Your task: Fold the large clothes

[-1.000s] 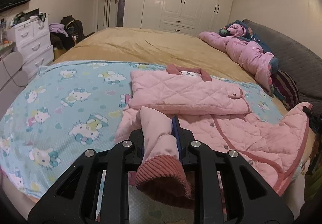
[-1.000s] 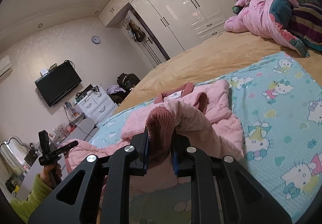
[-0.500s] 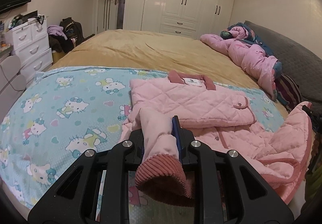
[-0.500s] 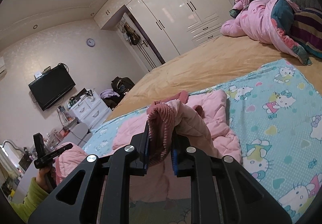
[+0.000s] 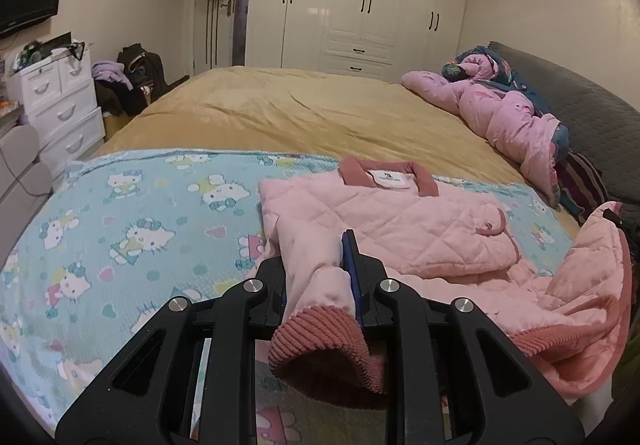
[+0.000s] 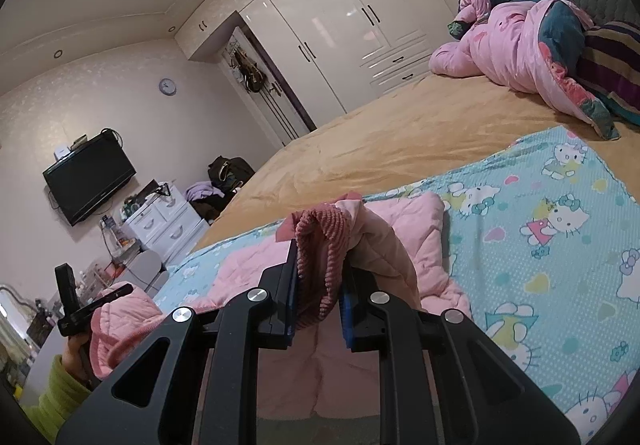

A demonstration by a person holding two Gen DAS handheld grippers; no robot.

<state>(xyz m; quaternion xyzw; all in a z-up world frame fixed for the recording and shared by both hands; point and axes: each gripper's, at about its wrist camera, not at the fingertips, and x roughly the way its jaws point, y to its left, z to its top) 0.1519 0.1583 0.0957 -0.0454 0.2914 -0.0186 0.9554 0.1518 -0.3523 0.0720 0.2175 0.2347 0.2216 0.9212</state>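
Nearest your left lens, your left gripper (image 5: 316, 277) was clamped on a sleeve (image 5: 310, 265) of the pink quilted jacket (image 5: 400, 229), its darker ribbed cuff (image 5: 320, 349) hanging out toward you at 6 o'clock. Your right gripper (image 6: 318, 285) was likewise clamped, its pads pressed on the other ribbed cuff (image 6: 320, 249), with the quilted sleeve draping off toward 3 o'clock.

Just beyond the left gripper, the jacket lay on the cartoon-cat print blanket (image 5: 132, 229), its upper body folded flat with the collar (image 5: 384, 173) and white label at 12 o'clock. A lifted part of the jacket with a ribbed edge rose at 3 o'clock in the left view. In the right view that same part sat at 8 o'clock, beside your left gripper (image 6: 86, 309) seen from outside and your hand (image 6: 76, 353) in a green sleeve (image 6: 56, 397).

Farther out, the blanket gave way to the tan bedspread (image 5: 304, 113). At 2 o'clock in the left view a bundled pink duvet (image 5: 496, 109) lay against the grey headboard (image 5: 592, 113), with a striped pillow (image 5: 580, 181) next to it.

Farthest away, white wardrobes (image 5: 368, 1) stood at 12 o'clock, a white drawer unit (image 5: 60, 101) at 9 o'clock, a dark pile of bags and clothes (image 5: 132, 77) beside it, a television (image 6: 88, 177) on the wall, and a round clock (image 6: 168, 86) above
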